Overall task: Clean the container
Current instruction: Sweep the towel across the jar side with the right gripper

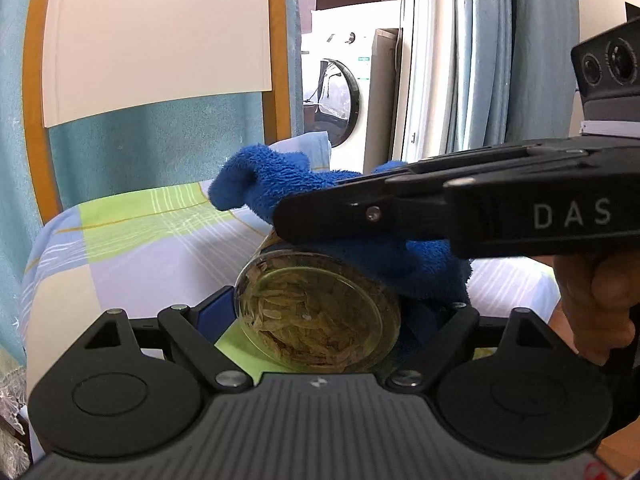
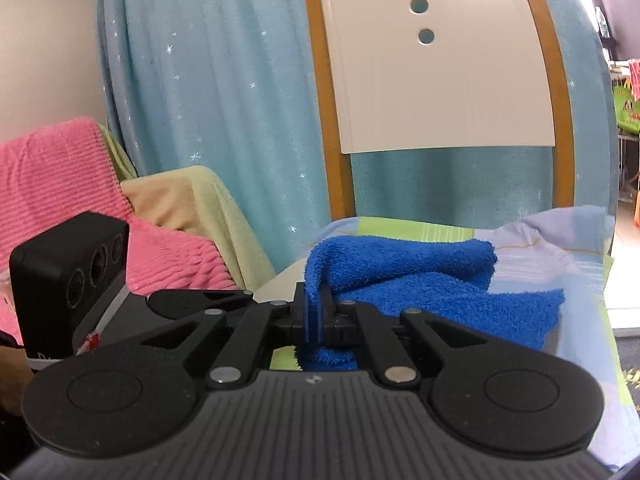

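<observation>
Left gripper clamps a clear round container, one finger on each side of it. The container lies tipped on its side, its flat clear end facing back toward the gripper body; yellowish-brown flaky stuff shows through the wall. It sits right between the left fingertips, just above the checkered cloth-covered surface; can't tell whether it touches the cloth.

Right gripper has its fingers squeezed together on a fold of blue towel. In the right wrist view the towel bunches up out of the pinch and spreads ahead and to the right of the fingers, draped over something hidden underneath. A short tail of it hangs below the fingers, toward the gripper body.

In the left wrist view the right gripper comes in from the right edge and crosses above the container, with the blue towel pressed over the container's top and far side. A hand grips its handle at the right edge.

Ahead of both grippers stands a white chair back with an orange frame, with a teal curtain behind it. Pink blanket far left of the right gripper. Washing machine far ahead of the left gripper, past the curtain.
</observation>
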`<state>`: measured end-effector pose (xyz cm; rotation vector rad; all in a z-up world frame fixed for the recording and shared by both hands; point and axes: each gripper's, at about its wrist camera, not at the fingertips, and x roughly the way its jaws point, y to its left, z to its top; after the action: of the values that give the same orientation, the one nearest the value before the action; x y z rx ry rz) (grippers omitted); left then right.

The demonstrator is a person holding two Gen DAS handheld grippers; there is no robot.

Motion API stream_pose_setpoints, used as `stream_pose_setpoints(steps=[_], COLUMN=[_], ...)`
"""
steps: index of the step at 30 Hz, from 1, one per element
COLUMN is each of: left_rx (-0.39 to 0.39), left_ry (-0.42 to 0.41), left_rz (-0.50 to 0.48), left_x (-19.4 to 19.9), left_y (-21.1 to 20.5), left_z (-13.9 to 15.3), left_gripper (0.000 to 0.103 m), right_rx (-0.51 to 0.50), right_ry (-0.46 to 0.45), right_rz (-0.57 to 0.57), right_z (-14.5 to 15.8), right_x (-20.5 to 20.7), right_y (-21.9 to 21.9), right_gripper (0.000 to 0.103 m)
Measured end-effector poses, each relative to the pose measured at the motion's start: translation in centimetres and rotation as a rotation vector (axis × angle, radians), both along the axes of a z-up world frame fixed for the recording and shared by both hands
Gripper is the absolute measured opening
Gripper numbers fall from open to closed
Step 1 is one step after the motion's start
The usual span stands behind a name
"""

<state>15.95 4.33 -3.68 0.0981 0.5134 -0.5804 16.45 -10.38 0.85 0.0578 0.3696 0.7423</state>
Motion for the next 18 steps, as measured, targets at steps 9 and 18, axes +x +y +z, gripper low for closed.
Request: stream_pose_setpoints(steps=[9, 18], left_rx=[0.056, 0.047], left_ry=[-0.039, -0.028], left_rz=[-0.016, -0.012], left_x=[-1.3, -1.5], left_y=[-0.8, -0.8], left_z=[0.3, 0.4], left_gripper=[0.088, 0.088], right_rx=[0.015, 0.006], right_ry=[-0.007, -0.021], right_rz=[-0.171, -0.172], right_z=[-0.3, -0.3], right_x=[1.6, 1.4], right_y=[-1.8, -1.6], right_gripper=[0.002, 0.002])
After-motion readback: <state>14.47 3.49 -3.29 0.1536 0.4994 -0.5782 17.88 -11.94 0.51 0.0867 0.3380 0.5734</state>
